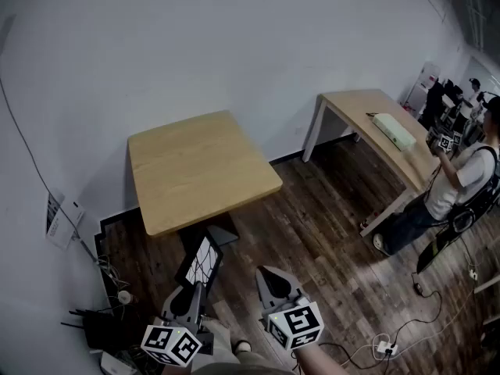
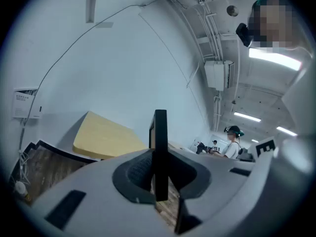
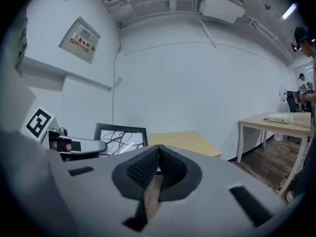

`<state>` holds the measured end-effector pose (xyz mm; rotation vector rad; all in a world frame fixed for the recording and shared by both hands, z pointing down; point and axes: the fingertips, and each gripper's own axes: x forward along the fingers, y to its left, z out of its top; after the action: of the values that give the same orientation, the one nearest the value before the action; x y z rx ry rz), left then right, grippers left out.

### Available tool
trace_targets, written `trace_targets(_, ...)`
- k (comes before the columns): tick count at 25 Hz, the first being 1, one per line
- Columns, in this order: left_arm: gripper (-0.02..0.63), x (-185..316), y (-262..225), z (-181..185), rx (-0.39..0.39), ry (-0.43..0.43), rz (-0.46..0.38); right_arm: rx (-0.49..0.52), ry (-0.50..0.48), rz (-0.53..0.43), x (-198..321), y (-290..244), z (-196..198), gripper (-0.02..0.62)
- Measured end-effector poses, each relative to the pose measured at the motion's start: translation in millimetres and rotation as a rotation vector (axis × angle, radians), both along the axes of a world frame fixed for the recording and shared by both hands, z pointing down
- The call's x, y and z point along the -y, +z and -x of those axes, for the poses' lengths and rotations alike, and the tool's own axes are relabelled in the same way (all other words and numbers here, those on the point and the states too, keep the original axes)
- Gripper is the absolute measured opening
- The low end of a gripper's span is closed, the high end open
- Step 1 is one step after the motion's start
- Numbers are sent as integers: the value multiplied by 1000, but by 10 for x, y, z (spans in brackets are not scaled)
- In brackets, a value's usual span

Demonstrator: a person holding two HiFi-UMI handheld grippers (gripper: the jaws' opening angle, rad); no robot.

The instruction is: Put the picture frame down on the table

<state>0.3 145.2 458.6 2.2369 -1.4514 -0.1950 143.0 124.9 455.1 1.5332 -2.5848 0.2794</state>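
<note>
A black picture frame (image 1: 201, 260) with a white branch print stands upright in my left gripper (image 1: 192, 289), which is shut on its lower edge. It hangs over the dark wooden floor, just in front of the square light-wood table (image 1: 199, 166). In the left gripper view the frame (image 2: 160, 142) shows edge-on between the pads, with the table (image 2: 106, 137) beyond it. My right gripper (image 1: 271, 277) floats beside the left one, shut on nothing. The right gripper view shows its pads meeting (image 3: 159, 157), the frame (image 3: 121, 136) to the left and the table (image 3: 185, 142) ahead.
A white wall runs behind the square table. A long wooden table (image 1: 375, 119) with a pale box (image 1: 393, 131) stands at the right, and a person (image 1: 453, 186) stands by it. Cables and a power strip (image 1: 387, 346) lie on the floor; dark boxes (image 1: 105, 326) sit at the lower left.
</note>
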Motion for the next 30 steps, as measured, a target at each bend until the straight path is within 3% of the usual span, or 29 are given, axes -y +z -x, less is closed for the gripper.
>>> trace_targets(6, 54, -541, 101, -275, -9, 48, -17, 0, 8, -9, -581, -40, -238, 0)
trace_targets(12, 54, -753, 3, -385, -20, 45, -42, 13, 2, -27, -803, -94, -329, 0)
trace_targets(30, 55, -746, -24, -212, -22, 17, -57, 52, -31, -38, -794, -151, -96, 0)
